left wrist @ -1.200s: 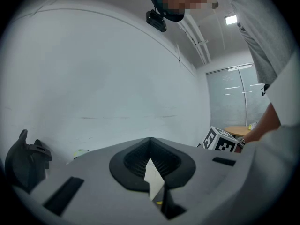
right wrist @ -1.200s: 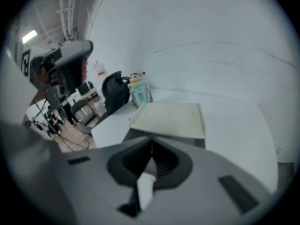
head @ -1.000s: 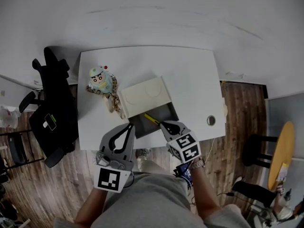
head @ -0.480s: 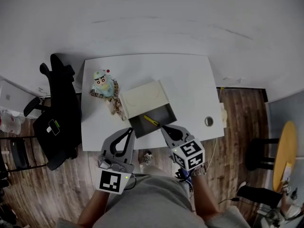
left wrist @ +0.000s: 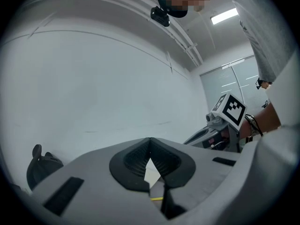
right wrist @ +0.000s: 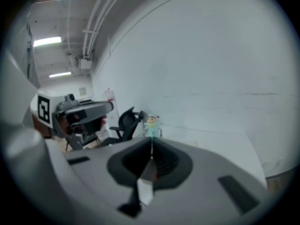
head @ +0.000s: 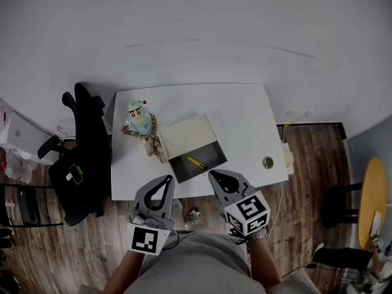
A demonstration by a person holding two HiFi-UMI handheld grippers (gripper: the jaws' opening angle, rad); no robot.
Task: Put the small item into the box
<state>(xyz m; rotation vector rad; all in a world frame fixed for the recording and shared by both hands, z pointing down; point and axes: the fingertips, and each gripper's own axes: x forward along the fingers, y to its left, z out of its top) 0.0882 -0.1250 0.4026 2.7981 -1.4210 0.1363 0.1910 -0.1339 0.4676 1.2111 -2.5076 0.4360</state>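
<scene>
A small yellow item [head: 196, 162] lies inside the dark open box [head: 211, 154] on the white table [head: 239, 121]; its cream lid [head: 187, 133] rests against the far side. Both grippers hang off the table's near edge, over the person's lap. My left gripper [head: 169, 178] is shut with nothing in it, just short of the box's near-left corner. My right gripper [head: 211, 174] is also shut and empty, close to the box's near edge. In the left gripper view the shut jaws [left wrist: 150, 142] leave a small gap that shows a sliver of the yellow item [left wrist: 157, 198].
A cartoon doll [head: 139, 118] stands on the table left of the box, also seen as the doll [right wrist: 151, 124] beyond the right jaws. A black office chair [head: 79, 146] stands left of the table. A round cable hole [head: 267, 162] sits near the table's right front corner.
Both grippers have drawn back from the box toward the person, the right one off the yellow item's near end. The head view has risen. The yellow item stays in the box.
</scene>
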